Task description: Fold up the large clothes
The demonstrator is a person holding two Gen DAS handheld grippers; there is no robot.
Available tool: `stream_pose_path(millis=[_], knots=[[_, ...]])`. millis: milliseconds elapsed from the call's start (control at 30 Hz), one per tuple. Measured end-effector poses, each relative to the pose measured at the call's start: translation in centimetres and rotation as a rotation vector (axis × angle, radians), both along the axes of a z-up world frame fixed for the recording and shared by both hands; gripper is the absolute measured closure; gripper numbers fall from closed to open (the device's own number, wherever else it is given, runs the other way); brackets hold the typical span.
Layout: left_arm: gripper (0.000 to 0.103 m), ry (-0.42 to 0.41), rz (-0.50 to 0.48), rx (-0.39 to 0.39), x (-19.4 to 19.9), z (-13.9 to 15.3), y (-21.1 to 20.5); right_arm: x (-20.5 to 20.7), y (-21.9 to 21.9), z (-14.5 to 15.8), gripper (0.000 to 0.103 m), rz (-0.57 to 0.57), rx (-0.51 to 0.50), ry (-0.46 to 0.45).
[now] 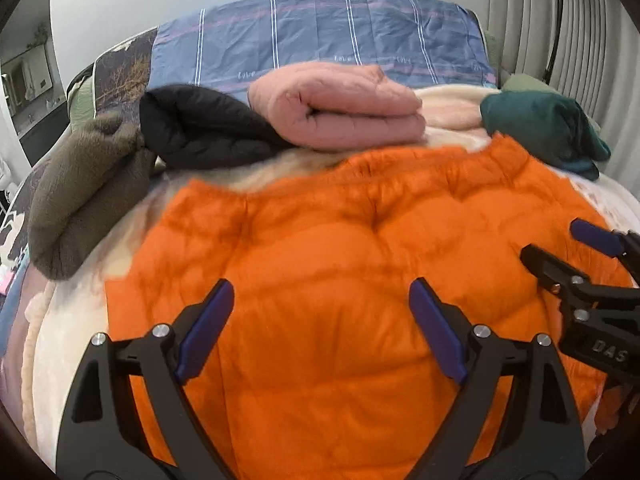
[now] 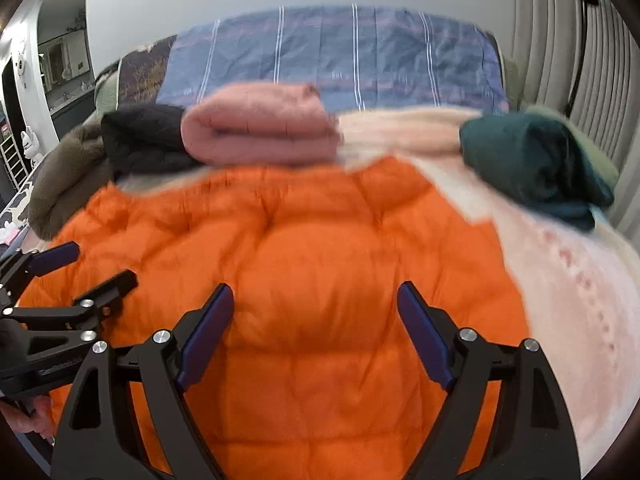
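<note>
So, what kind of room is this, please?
Most likely a bedroom: clothes lie on a bed with a cream fleece blanket and a blue striped pillowcase, including an orange quilted puffer jacket and a folded pink quilted jacket.

Two matching black hand-held grippers with blue pads

The left gripper (image 1: pixel 322 332) is built of matte black linkage arms that fan out from the base, with triangular cut-outs in the outer arms. Round silver screw heads mark each pivot, two to a side. Each finger ends in a long, flat, dark blue pad (image 1: pixel 206 330) set on its inner face. The right gripper (image 2: pixel 316 336) has the same form: black arms, silver pivots, blue pads (image 2: pixel 426 338). Seen from the left camera, its body bears white letters reading "DAS". A bit of a hand (image 2: pixel 38 416) shows at the right view's lower left edge.
</note>
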State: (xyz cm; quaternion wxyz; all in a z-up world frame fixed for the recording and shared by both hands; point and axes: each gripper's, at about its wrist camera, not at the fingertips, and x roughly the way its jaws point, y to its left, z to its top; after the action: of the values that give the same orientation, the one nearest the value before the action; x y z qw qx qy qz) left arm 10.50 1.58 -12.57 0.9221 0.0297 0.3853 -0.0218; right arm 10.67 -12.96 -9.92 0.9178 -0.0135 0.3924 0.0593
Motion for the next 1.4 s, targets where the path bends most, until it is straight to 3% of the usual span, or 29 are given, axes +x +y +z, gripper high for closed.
stream_pose_path(millis=[67,133,233,567,667,800,933,1000,1067,1133,1267,1400], knots=[[0.012,0.015,0.005,-0.011,-0.1,-1.2,0.2,0.3,-0.5,-2.1,0.016,-0.003,0.03,0.047],[0.009,0.008,0.01,0.004,0.0,-2.2,0.2,0.6,-0.3,-3.5,0.014,0.013,0.015,0.033],[0.007,0.015,0.005,0.056,0.6,-3.0,-0.3,0.9,0.1,-4.0,0.013,0.021,-0.011,0.04],[0.007,0.008,0.013,0.076,0.3,-3.5,-0.7,0.6,0.5,-4.3,0.013,0.024,-0.029,0.036],[0.008,0.008,0.015,0.051,0.0,-2.9,-0.4,0.2,0.2,-3.5,0.013,0.031,-0.018,0.027],[0.011,0.024,0.011,-0.041,-2.4,-0.8,0.6,-2.6,-0.6,-0.5,0.014,0.029,0.031,-0.003],[0.011,-0.013,-0.06,0.01,-6.8,0.3,0.1,-6.9,-1.0,1.5,0.014,0.068,0.023,-0.037],[0.011,0.004,-0.086,0.01,-8.2,-0.5,0.0,-8.0,-1.2,0.3,0.014,0.065,0.026,0.019],[0.009,0.022,-0.11,-0.003,-8.9,-2.2,0.2,-8.4,-1.5,-3.1,0.014,0.061,0.064,0.132],[0.009,0.03,-0.12,-0.003,-8.6,-3.9,0.4,-8.8,-1.3,-4.5,0.013,0.074,0.036,0.1],[0.008,0.059,-0.098,0.013,-7.7,-3.8,0.2,-8.0,-0.9,-4.4,0.013,0.061,0.019,0.127],[0.01,0.048,-0.099,0.011,-9.8,-2.3,0.1,-9.5,-1.5,-2.8,0.013,0.038,0.038,0.115]])
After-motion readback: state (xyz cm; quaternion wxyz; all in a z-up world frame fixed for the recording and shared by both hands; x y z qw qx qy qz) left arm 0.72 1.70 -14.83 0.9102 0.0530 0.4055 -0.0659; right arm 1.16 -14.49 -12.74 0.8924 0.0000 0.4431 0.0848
